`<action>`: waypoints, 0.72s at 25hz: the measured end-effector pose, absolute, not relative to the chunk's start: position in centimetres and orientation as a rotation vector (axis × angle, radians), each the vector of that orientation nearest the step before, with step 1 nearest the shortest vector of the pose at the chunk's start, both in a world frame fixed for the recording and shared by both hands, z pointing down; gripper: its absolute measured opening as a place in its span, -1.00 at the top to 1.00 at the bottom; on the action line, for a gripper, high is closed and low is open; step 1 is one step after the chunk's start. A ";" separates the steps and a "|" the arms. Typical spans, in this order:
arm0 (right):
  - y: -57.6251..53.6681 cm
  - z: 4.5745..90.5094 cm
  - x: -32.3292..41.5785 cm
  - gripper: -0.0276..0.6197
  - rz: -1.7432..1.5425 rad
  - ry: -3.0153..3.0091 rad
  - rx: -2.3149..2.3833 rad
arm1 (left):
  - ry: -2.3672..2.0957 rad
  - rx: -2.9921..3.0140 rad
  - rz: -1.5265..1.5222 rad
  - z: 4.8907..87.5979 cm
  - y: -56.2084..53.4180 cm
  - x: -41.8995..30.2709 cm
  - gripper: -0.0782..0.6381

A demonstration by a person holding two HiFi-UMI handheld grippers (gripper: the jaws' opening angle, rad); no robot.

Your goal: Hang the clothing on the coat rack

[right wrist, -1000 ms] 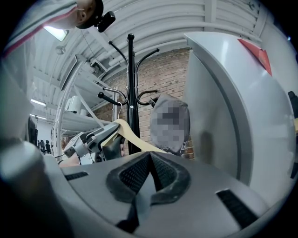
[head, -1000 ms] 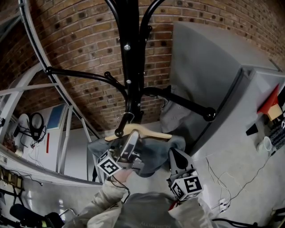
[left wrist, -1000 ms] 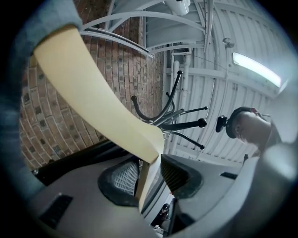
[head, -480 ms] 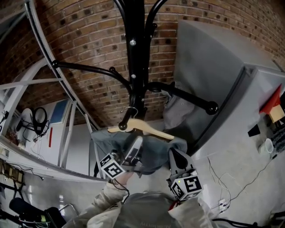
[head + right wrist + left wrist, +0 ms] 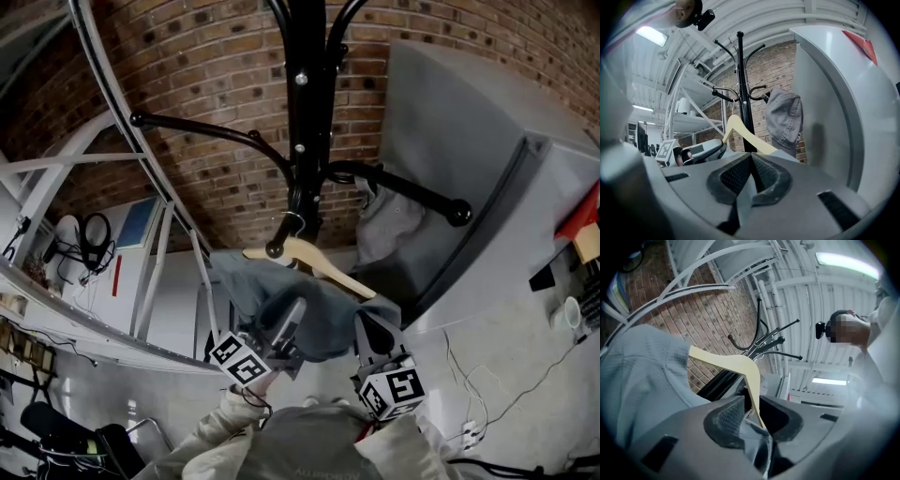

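My left gripper (image 5: pixel 292 317), reaching up from below the coat rack (image 5: pixel 305 112), is closing. Its pads are still apart, with the wooden hanger (image 5: pixel 323 267) and a fold of the blue-grey garment (image 5: pixel 272 295) between them. My right gripper (image 5: pixel 372 328), raised beside it and right of the rack's pole, is clamped on the garment's edge. The hanger's hook sits just beside the pole.

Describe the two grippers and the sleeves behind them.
Both the left gripper and right gripper are grey moulded plastic with dark, mesh-textured pads. Each carries a white cube with black square markers. The sleeves are light beige. The left gripper's jaws are closing, with grey clothing and a wooden hanger between them.
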State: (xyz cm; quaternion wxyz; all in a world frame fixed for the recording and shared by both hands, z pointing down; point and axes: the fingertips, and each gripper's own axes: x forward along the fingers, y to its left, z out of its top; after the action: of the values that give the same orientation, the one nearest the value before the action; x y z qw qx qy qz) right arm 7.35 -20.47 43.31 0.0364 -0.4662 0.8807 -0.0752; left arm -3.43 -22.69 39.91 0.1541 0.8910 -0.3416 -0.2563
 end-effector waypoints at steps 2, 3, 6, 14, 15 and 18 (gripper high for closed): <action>-20.2 43.3 6.9 0.84 -0.227 2.717 -1.417 | -1.030 2.581 -0.688 40.1 -22.2 -3.6 0.52; -20.1 43.3 6.7 0.84 -0.226 2.723 -1.410 | -1.058 2.595 -0.662 40.3 -22.0 -3.7 0.54; -19.9 43.4 6.3 0.84 -0.236 2.732 -1.402 | -1.137 2.628 -0.577 41.0 -21.3 -3.8 0.60; -19.8 43.2 5.1 0.84 -0.243 2.768 -1.350 | -1.372 2.656 -0.436 41.6 -20.4 -5.0 0.75; -19.8 43.3 5.1 0.84 -0.242 2.770 -1.341 | -1.402 2.656 -0.427 41.6 -20.2 -5.2 0.75; -19.5 43.2 5.0 0.84 -0.238 2.788 -1.307 | -1.485 2.635 -0.415 41.7 -19.6 -5.8 0.76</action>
State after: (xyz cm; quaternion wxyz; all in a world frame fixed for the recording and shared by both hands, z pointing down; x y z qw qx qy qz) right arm 5.00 -19.46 43.23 0.0267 -0.4232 0.9024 -0.0769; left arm -5.77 -19.65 41.65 0.0446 0.8622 -0.4859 -0.1358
